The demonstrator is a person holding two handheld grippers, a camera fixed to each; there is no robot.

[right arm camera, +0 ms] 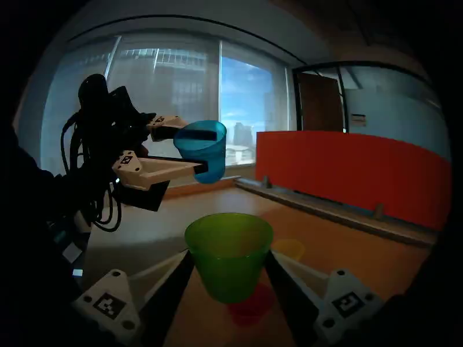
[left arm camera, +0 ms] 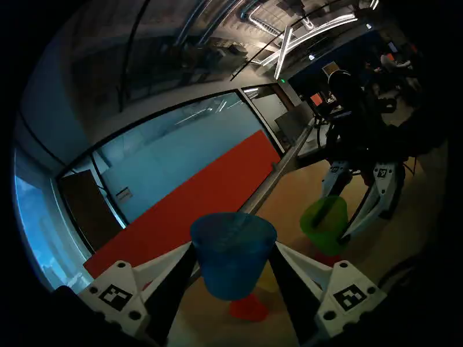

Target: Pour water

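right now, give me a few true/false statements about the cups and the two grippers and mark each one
1. The left gripper is shut on a blue cup. True.
2. The right gripper is open and empty. False: its fingers press on both sides of a green cup.
3. The blue cup rests on the table. False: the right gripper view shows it held in the air above the table.
4. A red cup stands on the table below the green cup. True.
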